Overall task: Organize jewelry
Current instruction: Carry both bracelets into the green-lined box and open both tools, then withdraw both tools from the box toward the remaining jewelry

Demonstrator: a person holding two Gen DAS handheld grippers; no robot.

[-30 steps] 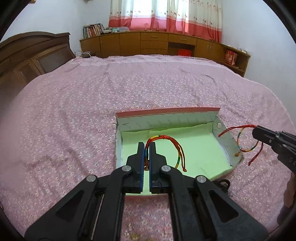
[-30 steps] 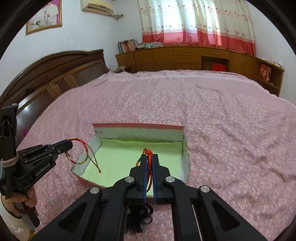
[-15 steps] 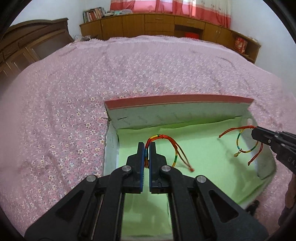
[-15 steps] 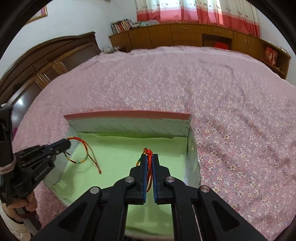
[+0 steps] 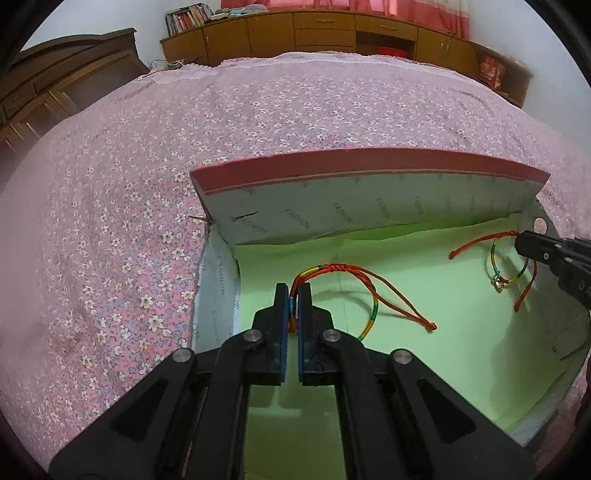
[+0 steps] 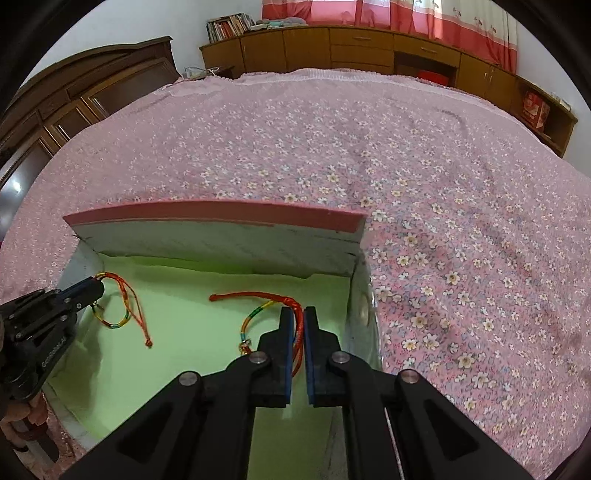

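An open box with a pink rim [image 5: 369, 162] and green lining [image 5: 424, 354] lies on the bed; it also shows in the right wrist view [image 6: 207, 214]. My left gripper [image 5: 293, 291] is shut on a rainbow cord bracelet [image 5: 373, 291] and holds it inside the box near its left wall. My right gripper [image 6: 299, 314] is shut on a second rainbow cord bracelet [image 6: 258, 310] with a small gold charm, inside the box near its right wall. Each gripper shows in the other's view, the right one [image 5: 524, 242] and the left one [image 6: 94, 290].
The box sits on a pink flowered bedspread [image 6: 406, 177]. A dark wooden headboard [image 6: 92, 88] stands at the left. Wooden cabinets [image 5: 332, 33] with books and pink curtains line the far wall.
Both grippers have moved forward and down over the box with their bracelets. The bracelets now hang inside the box above the green lining.
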